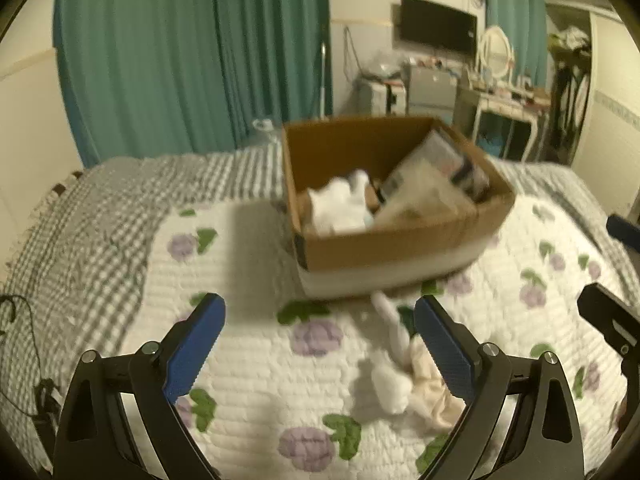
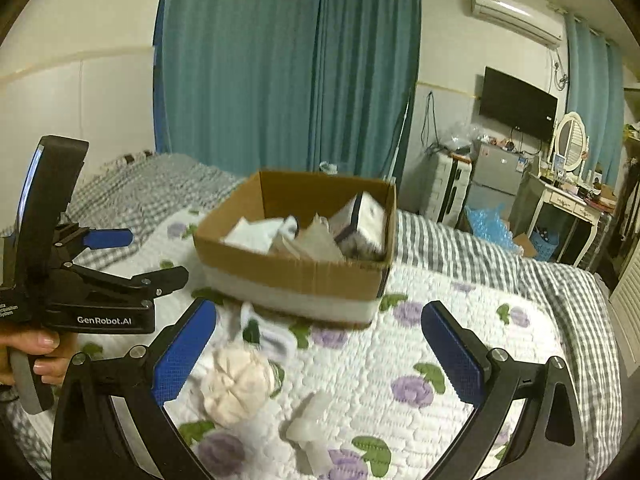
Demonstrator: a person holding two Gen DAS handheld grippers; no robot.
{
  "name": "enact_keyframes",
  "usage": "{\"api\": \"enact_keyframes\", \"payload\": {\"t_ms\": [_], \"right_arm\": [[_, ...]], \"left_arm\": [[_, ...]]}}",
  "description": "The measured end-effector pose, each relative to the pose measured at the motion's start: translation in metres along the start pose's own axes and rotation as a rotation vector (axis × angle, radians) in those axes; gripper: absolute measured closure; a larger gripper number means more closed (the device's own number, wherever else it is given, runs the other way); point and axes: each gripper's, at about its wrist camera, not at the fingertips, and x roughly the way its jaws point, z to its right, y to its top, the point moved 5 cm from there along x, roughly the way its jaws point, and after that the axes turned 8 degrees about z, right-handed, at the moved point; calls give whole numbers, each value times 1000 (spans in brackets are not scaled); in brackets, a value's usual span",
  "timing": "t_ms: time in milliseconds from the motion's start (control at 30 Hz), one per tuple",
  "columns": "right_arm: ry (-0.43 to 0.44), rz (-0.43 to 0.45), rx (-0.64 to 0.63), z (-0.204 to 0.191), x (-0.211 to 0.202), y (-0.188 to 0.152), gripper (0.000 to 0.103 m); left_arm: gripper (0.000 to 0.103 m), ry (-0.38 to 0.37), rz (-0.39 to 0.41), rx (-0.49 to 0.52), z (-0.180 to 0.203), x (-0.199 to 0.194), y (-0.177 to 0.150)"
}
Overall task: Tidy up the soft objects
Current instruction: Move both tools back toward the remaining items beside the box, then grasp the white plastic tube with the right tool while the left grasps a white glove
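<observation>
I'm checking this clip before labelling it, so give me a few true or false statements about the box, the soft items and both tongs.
1. The brown cardboard box sits on the floral quilt. True.
2. The box is empty. False: it holds white cloth and packets.
3. The right tongs grip the cream fabric bundle. False: they are open, holding nothing.
4. The left tongs are open. True.
5. Soft items lie on the quilt outside the box. True.
</observation>
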Motion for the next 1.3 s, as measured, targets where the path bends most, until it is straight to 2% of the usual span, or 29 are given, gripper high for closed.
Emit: {"api": "enact_keyframes", "payload": {"t_ms": [133,367,500,600,667,833,900,967,1000,1067,1100,1133,1167,1300], "right_arm": [[-3,-43,-20,1,10,-22,0],[6,-125,-62,-2,25,-57,8],[26,-180,-59,-1,35,-78,13],[49,-242,-53,0,43,-96,26],[52,-282,-63,1,47,-108,31],[65,-355,-47,3,56,-132,32],[69,-360,-44,3,57,-135,32],[73,-361,-46,3,58,-134,38],[75,-362,-46,2,59,-135,39],[80,-364,-44,2,59,-135,44],[83,-364,-44,1,59,-136,45],[85,-364,-44,0,58,-136,48],[89,-365,-44,-1,58,-136,49],[102,-375,-46,-4,56,-136,58]], "left_arm": [[6,-15,-68,-1,5,16,-19],[7,-32,-176,-17,8,42,-49],[7,-56,-199,4,12,46,-62],[7,-69,-186,43,17,46,-70],[7,-95,-191,45,20,46,-73],[7,-137,-233,59,32,55,-78],[7,-126,-264,22,27,62,-82],[26,-110,-284,-22,18,69,-83],[30,-115,-291,-32,17,70,-84],[55,-130,-278,-21,19,67,-83],[60,-138,-274,-9,22,65,-82],[70,-143,-270,2,25,64,-82],[74,-152,-269,11,27,62,-83],[79,-157,-263,5,23,59,-80]]}}
